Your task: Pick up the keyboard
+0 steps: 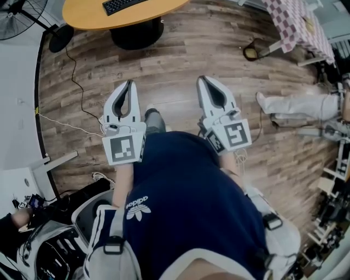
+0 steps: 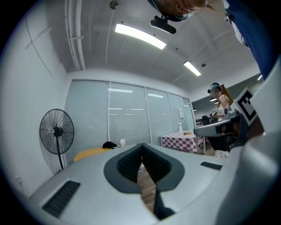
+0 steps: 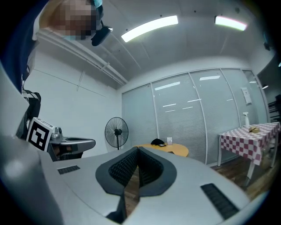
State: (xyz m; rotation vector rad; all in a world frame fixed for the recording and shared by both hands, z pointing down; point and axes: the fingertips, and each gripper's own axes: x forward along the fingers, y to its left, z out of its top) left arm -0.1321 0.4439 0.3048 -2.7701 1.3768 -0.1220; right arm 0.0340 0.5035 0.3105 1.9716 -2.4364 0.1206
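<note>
The keyboard (image 1: 121,5) lies flat on the round table (image 1: 93,16), well ahead of both grippers. It looks light, stiff and thin, best pinched at a long edge. The left gripper (image 1: 129,83) and right gripper (image 1: 203,80) have their jaws together, empty

From our head we look steeply down over our own torso onto the wooden floor (image 1: 180,54), with the round table (image 1: 87,13) at the top edge. The cameras on the left gripper (image 1: 129,82) and right gripper (image 1: 203,78) sit close behind the jaws, facing level across the room. All three views share that table, the fan (image 2: 56,131) and the checkered table (image 3: 250,134).
</note>
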